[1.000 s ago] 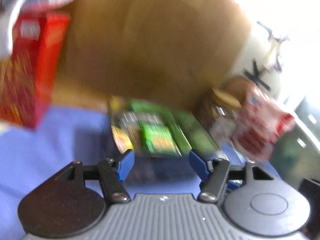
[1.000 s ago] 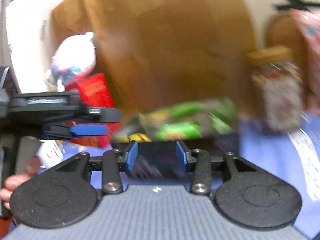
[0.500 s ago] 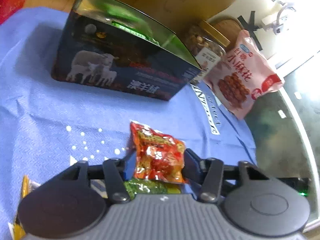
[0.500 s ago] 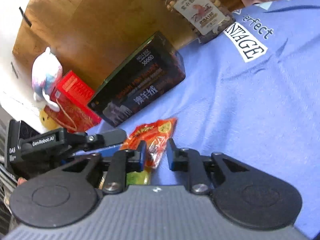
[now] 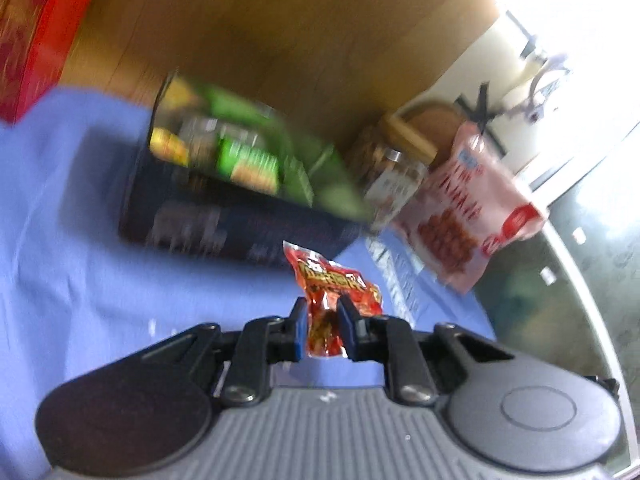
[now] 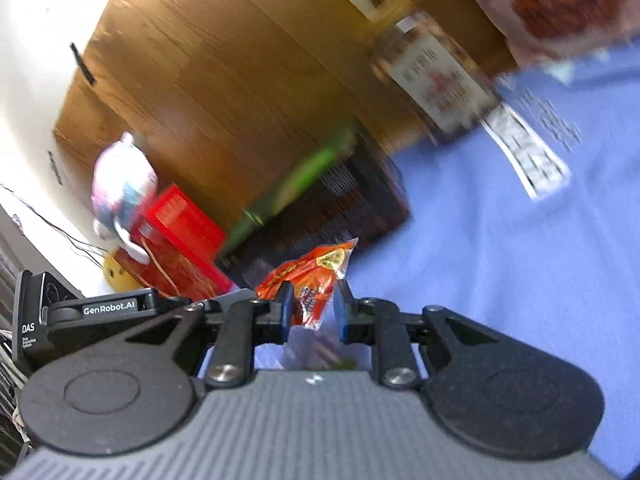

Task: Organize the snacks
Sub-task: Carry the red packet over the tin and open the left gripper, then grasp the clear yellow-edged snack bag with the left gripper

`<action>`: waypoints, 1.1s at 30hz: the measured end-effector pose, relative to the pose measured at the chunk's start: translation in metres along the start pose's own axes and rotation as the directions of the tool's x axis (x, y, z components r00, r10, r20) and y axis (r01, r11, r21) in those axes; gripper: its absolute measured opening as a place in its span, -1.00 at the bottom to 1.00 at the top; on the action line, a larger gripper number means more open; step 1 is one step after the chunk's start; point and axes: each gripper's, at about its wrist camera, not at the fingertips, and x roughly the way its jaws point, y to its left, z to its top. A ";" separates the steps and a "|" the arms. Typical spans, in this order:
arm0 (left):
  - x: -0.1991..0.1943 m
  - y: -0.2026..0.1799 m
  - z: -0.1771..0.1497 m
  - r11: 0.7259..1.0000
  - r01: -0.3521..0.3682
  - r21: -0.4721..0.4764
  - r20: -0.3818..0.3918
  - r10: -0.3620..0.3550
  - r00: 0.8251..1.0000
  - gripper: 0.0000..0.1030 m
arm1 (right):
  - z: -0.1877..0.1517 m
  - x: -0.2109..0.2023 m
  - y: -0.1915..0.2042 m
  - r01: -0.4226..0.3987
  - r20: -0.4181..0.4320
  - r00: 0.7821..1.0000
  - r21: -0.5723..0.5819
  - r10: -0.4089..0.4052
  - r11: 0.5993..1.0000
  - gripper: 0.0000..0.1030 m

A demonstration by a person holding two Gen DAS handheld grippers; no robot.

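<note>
Left gripper (image 5: 323, 330) pinches red snack packet (image 5: 334, 288) by its end — lifted clear for the dark box (image 5: 224, 216). Right gripper (image 6: 311, 312) — narrow gap, contact unclear.

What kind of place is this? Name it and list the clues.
Probably a home table or counter: a blue cloth under a nut jar, a dark open box and a pink snack bag, against wooden panelling.

Two low wrist views, both facing the dark box (image 5: 240, 220) (image 6: 340, 204).
</note>
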 end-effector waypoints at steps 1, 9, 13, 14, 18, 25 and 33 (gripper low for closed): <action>-0.001 -0.002 0.008 1.000 -0.001 0.004 0.012 0.001 1.000 -0.68 | 0.006 0.002 0.004 -0.006 0.011 1.000 -0.015 0.007 1.000 -0.53; 0.024 -0.005 0.072 0.998 -0.045 0.034 0.075 0.043 0.996 -0.68 | 0.059 0.049 0.025 0.011 0.069 0.998 -0.130 -0.002 0.991 -0.53; 0.055 0.003 0.087 0.997 -0.066 0.032 0.038 0.065 0.997 -0.68 | 0.072 0.079 0.022 0.085 0.087 0.994 -0.201 -0.069 0.976 -0.46; 0.062 0.004 0.088 0.996 -0.081 0.037 0.030 0.080 0.996 -0.67 | 0.072 0.083 0.022 0.114 0.098 0.991 -0.235 -0.093 0.965 -0.42; 0.069 0.001 0.084 0.990 -0.116 0.075 0.032 0.114 0.993 -0.64 | 0.067 0.089 0.029 0.192 0.155 0.977 -0.346 -0.146 0.918 -0.29; 0.008 0.003 0.048 0.994 -0.066 0.091 0.049 0.062 0.997 -0.59 | 0.049 0.038 0.020 0.106 0.084 0.993 -0.253 -0.087 0.962 -0.29; -0.056 0.045 -0.028 0.989 -0.143 0.036 0.004 0.143 0.990 -0.40 | -0.022 -0.011 -0.002 0.020 -0.155 0.987 -0.097 -0.035 0.995 -0.29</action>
